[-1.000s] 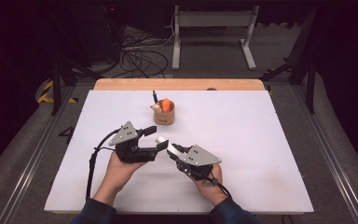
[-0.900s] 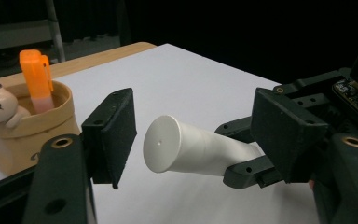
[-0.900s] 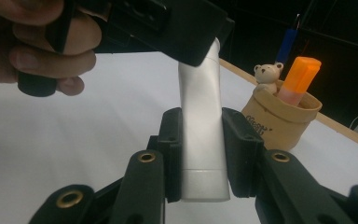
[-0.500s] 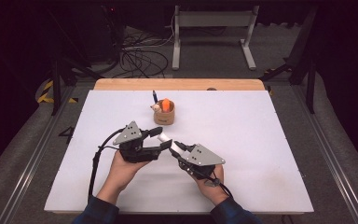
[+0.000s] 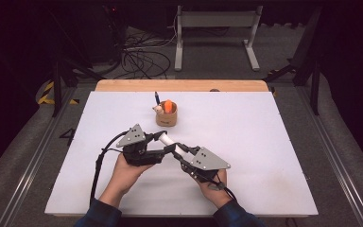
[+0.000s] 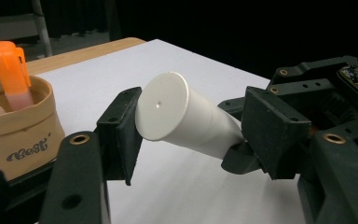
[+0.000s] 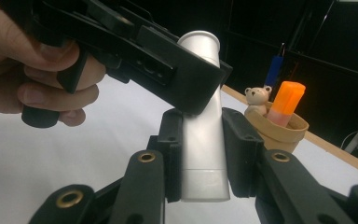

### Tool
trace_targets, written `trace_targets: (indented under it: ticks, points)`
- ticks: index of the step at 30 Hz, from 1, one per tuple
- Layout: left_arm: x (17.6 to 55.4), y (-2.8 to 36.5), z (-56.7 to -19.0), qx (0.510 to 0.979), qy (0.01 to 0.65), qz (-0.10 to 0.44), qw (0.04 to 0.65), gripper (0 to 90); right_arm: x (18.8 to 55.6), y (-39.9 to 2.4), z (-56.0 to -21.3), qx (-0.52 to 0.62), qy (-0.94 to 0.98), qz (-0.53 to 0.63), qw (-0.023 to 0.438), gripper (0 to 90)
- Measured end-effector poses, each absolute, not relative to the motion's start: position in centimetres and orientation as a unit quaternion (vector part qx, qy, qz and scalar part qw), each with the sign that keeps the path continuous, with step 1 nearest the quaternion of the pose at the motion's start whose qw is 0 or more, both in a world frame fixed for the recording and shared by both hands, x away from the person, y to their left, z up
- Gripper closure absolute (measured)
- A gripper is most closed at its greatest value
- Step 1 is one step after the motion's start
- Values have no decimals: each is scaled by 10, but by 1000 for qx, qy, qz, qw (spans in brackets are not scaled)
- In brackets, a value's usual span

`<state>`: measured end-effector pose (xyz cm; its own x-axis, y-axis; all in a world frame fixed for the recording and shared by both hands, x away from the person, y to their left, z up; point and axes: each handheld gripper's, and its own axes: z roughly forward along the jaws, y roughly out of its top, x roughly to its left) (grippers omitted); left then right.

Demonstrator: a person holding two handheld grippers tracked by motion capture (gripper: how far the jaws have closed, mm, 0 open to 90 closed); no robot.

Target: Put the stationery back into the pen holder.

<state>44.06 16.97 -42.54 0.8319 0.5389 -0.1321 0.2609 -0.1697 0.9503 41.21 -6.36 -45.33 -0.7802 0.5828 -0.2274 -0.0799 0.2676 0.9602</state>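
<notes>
From above, both hands meet near the middle of the white desk (image 5: pixel 264 142), in front of a small tan pouch (image 5: pixel 166 117) holding an orange marker (image 5: pixel 169 105) and a blue pen (image 5: pixel 157 98). The left tool (image 5: pixel 160 144) and right tool (image 5: pixel 175 150) point toward each other, tips nearly touching, with a white tube (image 5: pixel 164 138) held between them above the desk. Both wrists lie low, forearms angled inward.

Along the left tool's jaws, the white tube (image 6: pixel 186 121) lies with its round cap end facing the camera. The jaws have just been closing around that cap; one pad (image 6: pixel 121 133) touches its edge, while the other looks a little apart from the tube, so I would not call it gripped yet. The right tool (image 6: pixel 242 149) clamps the far end.

From the right tool's view, its jaws are squeezed firmly on the white tube (image 7: pixel 204 154) near the flat end, holding it upright in the frame, and the left tool (image 7: pixel 168 65) crosses over the cap, the hand (image 7: pixel 37 79) wrapped round its handle.

To do this well, I'd judge the right should hold steady while the left finishes closing squarely on the cap, centred on both pads, before any twist or pull.
</notes>
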Motion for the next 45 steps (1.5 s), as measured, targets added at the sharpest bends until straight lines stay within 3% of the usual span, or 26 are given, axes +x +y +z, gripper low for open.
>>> trace_targets:
  ticks: [16,32,41,45]
  points:
    - [435,164,-423,756,231,123,600,620,415,-59,-461,182,761,563,267,713]
    - [432,161,-422,759,232,141,592,640,415,-58,-460,188,763,560,263,713]
    - [433,160,-426,763,236,135,587,599,415,-59,-459,200,754,577,242,713]
    - [433,160,-425,757,236,143,593,636,416,-60,-459,200,756,576,238,713]
